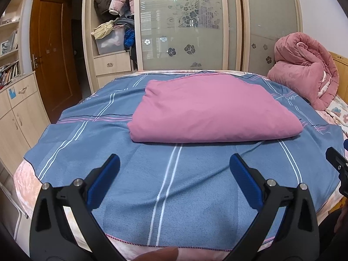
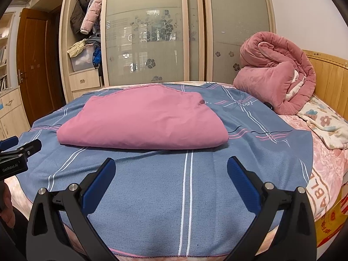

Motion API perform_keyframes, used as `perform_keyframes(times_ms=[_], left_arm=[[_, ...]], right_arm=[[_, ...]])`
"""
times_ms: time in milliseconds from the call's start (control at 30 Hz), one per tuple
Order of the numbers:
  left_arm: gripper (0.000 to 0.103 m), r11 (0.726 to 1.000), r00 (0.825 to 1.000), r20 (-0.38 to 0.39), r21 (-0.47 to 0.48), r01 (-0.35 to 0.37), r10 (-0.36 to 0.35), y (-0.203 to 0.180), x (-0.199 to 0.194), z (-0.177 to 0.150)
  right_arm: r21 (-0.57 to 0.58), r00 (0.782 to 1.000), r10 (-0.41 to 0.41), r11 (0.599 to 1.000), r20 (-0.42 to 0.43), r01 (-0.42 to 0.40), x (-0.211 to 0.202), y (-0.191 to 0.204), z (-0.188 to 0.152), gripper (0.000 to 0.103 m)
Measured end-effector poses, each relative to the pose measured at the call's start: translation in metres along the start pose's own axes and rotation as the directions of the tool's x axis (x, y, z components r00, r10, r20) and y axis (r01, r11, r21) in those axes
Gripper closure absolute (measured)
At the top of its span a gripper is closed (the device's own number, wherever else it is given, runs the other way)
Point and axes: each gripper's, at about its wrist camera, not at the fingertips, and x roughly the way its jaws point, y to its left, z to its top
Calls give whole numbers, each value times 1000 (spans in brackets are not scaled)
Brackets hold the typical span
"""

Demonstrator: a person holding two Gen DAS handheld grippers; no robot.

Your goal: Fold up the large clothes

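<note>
A pink cloth [image 1: 208, 111] lies folded into a thick rectangle on the blue striped sheet [image 1: 169, 184] in the middle of the bed; it also shows in the right wrist view [image 2: 141, 121]. My left gripper [image 1: 174, 163] is open and empty, hovering above the sheet a little in front of the fold's near edge. My right gripper [image 2: 170, 166] is open and empty, also short of the near edge. Each gripper shows at the edge of the other's view: the right gripper [image 1: 339, 169], the left gripper [image 2: 17, 154].
A rolled pink quilt [image 2: 276, 76] and a floral blanket [image 2: 326, 126] lie at the bed's right end by the wooden headboard [image 2: 330, 76]. A wardrobe with frosted sliding doors [image 2: 152, 37] stands behind the bed. A brown door [image 1: 52, 52] and cabinets [image 1: 17, 113] are at the left.
</note>
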Motion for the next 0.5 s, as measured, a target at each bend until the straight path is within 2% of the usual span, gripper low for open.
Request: perform_keyframes(times_ms=[500], left_arm=[[2, 1000, 1000, 1, 5, -2, 2, -1, 0, -1]], right_arm=[[-3, 1000, 8, 1000, 1, -8, -1, 0, 0, 1]])
